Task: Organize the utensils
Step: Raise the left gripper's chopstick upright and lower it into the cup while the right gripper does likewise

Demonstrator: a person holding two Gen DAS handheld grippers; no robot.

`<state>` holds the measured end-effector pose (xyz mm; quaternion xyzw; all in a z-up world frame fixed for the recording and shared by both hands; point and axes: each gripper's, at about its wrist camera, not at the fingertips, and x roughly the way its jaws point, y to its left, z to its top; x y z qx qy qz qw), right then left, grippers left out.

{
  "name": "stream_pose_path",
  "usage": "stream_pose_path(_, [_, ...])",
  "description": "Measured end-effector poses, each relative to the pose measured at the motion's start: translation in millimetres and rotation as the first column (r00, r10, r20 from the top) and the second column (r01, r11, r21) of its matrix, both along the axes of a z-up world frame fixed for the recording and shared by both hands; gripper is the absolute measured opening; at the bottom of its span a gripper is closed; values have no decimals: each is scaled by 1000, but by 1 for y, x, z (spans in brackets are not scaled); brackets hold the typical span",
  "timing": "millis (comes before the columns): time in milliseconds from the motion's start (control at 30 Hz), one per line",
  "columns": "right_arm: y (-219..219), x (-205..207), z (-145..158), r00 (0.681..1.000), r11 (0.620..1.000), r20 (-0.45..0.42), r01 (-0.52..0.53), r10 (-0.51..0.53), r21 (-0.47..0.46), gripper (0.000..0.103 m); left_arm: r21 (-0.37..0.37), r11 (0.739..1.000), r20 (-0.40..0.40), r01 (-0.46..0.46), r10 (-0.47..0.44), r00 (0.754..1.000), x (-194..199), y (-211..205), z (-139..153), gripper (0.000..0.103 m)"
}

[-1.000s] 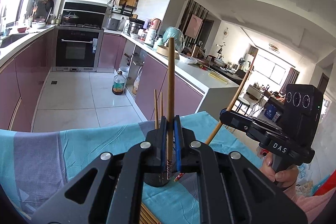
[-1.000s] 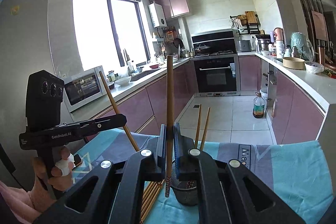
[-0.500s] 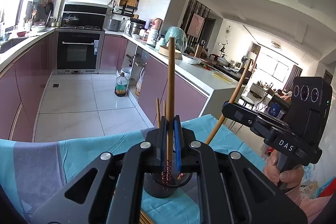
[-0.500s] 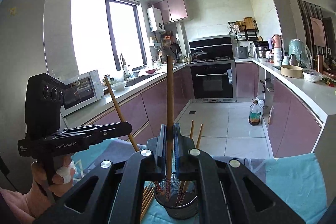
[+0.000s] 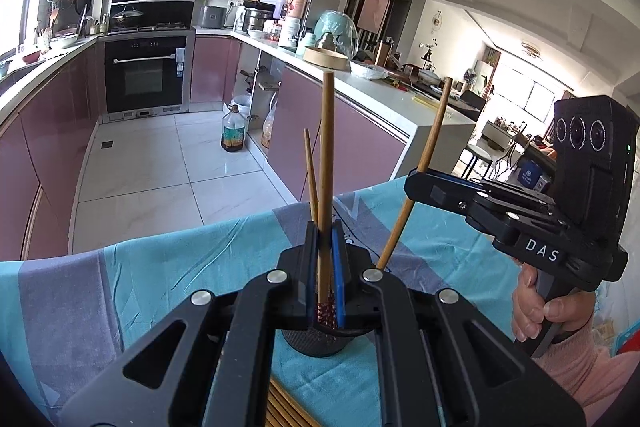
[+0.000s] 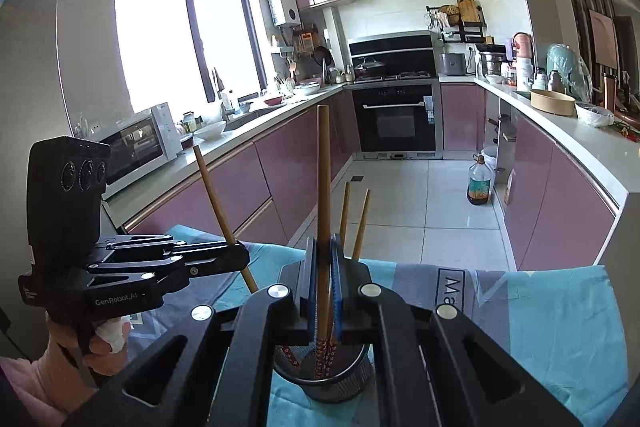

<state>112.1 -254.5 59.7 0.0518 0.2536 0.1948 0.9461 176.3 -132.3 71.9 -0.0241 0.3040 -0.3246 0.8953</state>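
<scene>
Kitchen worktop [image 5: 160, 267], blue cloth: each hand-held gripper, left [image 5: 325, 267] and right [image 6: 325, 283], clamps one upright chopstick [image 5: 326, 187] whose tip sits inside the mesh cup [image 6: 324, 383] directly below me.

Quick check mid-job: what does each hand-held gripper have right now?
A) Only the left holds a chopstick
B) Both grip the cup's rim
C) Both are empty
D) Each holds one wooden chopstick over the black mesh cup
D: the left hand-held gripper and the right hand-held gripper each clamp one upright brown wooden chopstick, tips at the round black mesh cup.
</scene>
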Motion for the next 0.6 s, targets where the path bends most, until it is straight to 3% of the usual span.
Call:
stream_pose_path(333, [1, 28, -30, 985, 1000, -173, -20, 21, 10, 6, 55, 998, -82, 37, -33, 996, 22, -11, -29, 7])
stream_pose_path(600, [0, 41, -34, 979, 1000, -202, 3, 3, 27, 7, 65, 998, -107, 25, -18, 994, 46, -20, -36, 8])
